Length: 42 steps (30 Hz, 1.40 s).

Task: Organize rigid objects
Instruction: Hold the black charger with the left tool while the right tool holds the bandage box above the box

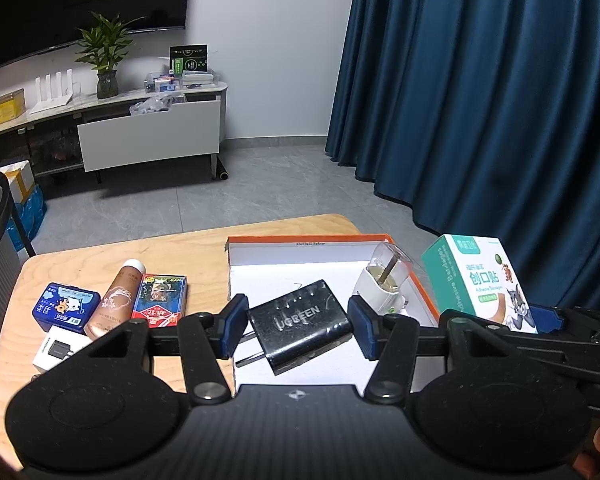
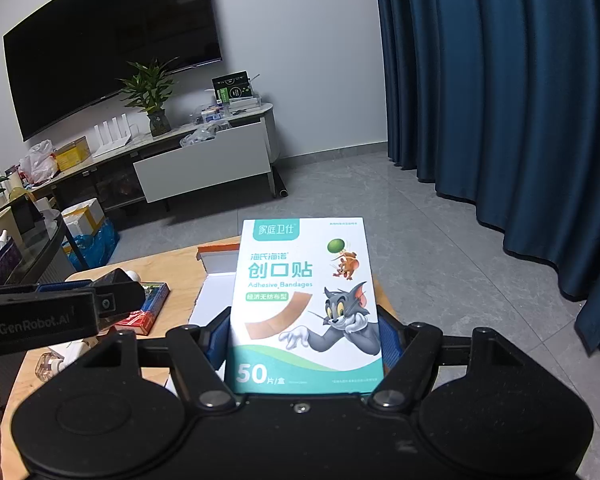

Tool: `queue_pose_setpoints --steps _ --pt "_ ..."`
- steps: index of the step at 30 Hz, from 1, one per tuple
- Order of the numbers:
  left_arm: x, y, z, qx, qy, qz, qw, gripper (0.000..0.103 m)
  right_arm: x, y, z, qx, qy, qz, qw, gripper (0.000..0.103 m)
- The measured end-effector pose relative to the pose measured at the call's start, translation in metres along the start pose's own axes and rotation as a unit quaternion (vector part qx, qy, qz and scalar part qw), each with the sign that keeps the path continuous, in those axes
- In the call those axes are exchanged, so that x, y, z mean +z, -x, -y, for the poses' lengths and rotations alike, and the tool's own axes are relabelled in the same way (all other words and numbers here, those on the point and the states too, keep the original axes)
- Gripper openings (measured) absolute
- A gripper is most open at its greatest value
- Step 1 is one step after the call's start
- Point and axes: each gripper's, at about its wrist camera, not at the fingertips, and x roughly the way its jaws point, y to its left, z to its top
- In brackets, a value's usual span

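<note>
My left camera sits just behind my left gripper (image 1: 298, 330), close above the orange-rimmed tray (image 1: 424, 284) on the wooden table (image 1: 100, 252), looking down and forward across it. My right camera rides behind my right gripper (image 2: 302, 344) on the tray's right side, tilted down likewise, its near field filled by the bandage box (image 2: 304, 304). Both face the room beyond the tray: the TV cabinet (image 1: 148, 140), the potted plant (image 2: 150, 96) and the blue curtain (image 2: 500, 120). Each view catches the other gripper at its edge.
</note>
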Motion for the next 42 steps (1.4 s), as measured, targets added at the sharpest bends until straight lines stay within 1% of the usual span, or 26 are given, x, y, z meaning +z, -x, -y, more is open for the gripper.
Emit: queue_pose_setpoints --steps 42 --pt "-0.0053 -0.0021 -0.0041 -0.006 0.014 -0.011 0.9998 0.055 -0.0034 -0.0089 -0.0014 -0.004 0.015 -0.010 1.000 0.084"
